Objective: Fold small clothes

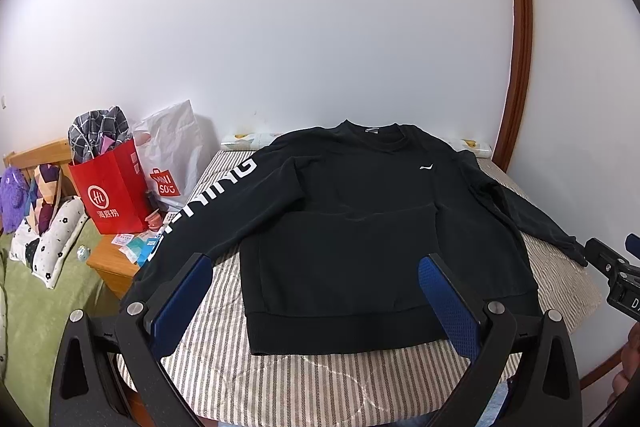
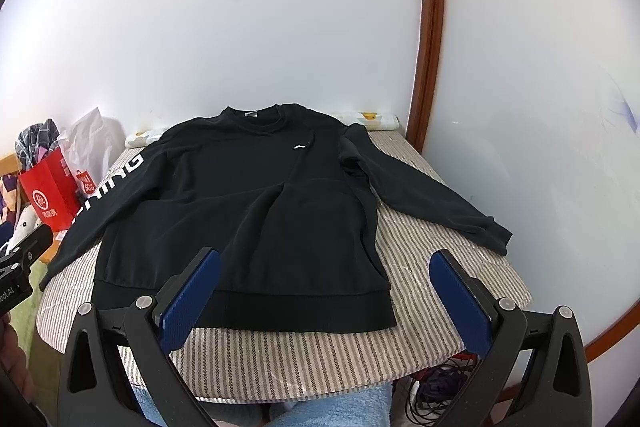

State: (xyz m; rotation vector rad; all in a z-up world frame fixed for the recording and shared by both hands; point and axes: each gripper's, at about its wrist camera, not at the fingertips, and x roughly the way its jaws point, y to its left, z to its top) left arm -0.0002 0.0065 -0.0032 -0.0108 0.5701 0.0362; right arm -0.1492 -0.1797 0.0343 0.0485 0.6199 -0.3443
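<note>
Striped surface (image 1: 208, 367) fills lower frame, its near edge cut off. Black sweatshirt (image 1: 360, 227) flat on it, collar at 12 o'clock, lettering on sleeve partly hidden. Left gripper (image 1: 316, 287) and right gripper (image 2: 324, 283) both spread wide, holding nothing, above hem at 6 o'clock.

sweater sleeve (image 1: 208, 199): white letters "NING", at 9 o'clock | white bag (image 1: 168, 155): "MINISO" | red bag (image 1: 110, 193): "HL" logo with Chinese characters
</note>
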